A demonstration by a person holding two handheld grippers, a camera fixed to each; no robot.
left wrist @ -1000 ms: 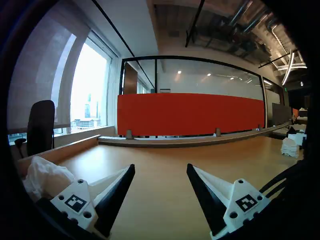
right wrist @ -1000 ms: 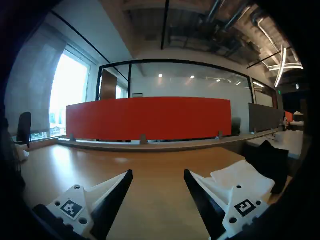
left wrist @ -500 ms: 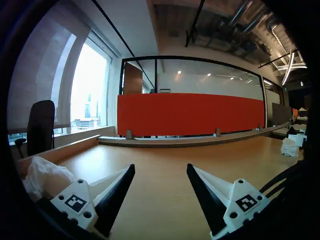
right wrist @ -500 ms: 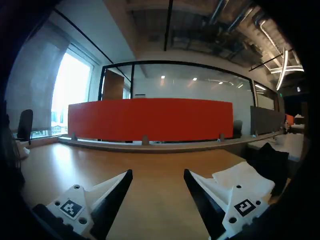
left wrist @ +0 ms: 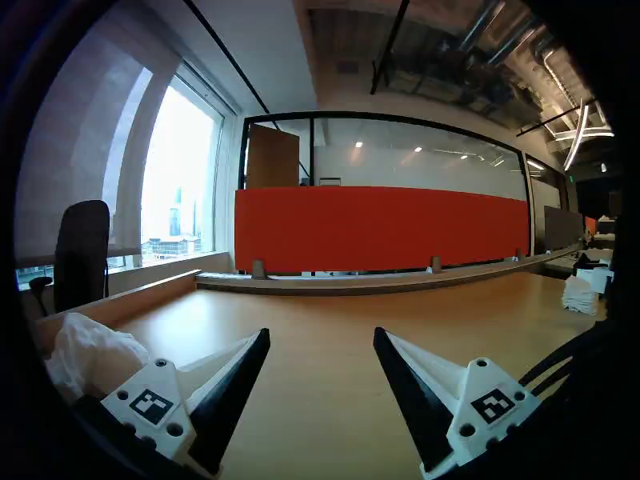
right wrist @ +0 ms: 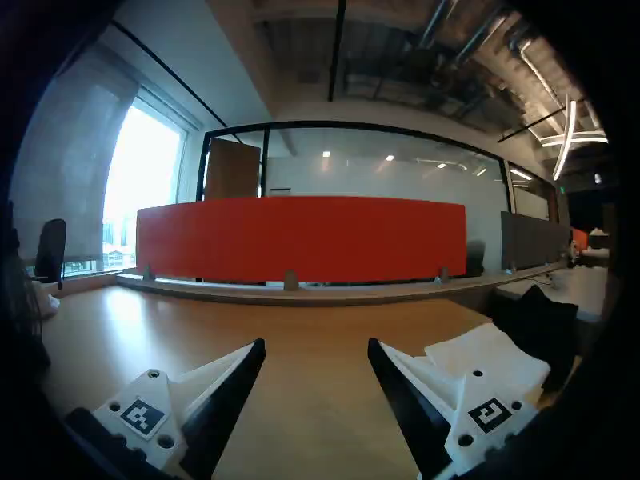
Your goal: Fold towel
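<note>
The left gripper (left wrist: 320,376) and right gripper (right wrist: 316,376) hover wide open and empty above the tabletop (left wrist: 336,320), and the crumpled white towel (left wrist: 90,352) beside the left gripper's left finger looks light and limp, best pinched at a corner.

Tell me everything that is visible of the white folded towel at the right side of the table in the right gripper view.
The white folded towel looks like soft cloth, folded into a flat, roughly rectangular pad. It lies flat on the light wooden table, near its right edge. One finger of the open right tongs hides its near corner; contact cannot be told. A black soft object stands just behind it.
</note>
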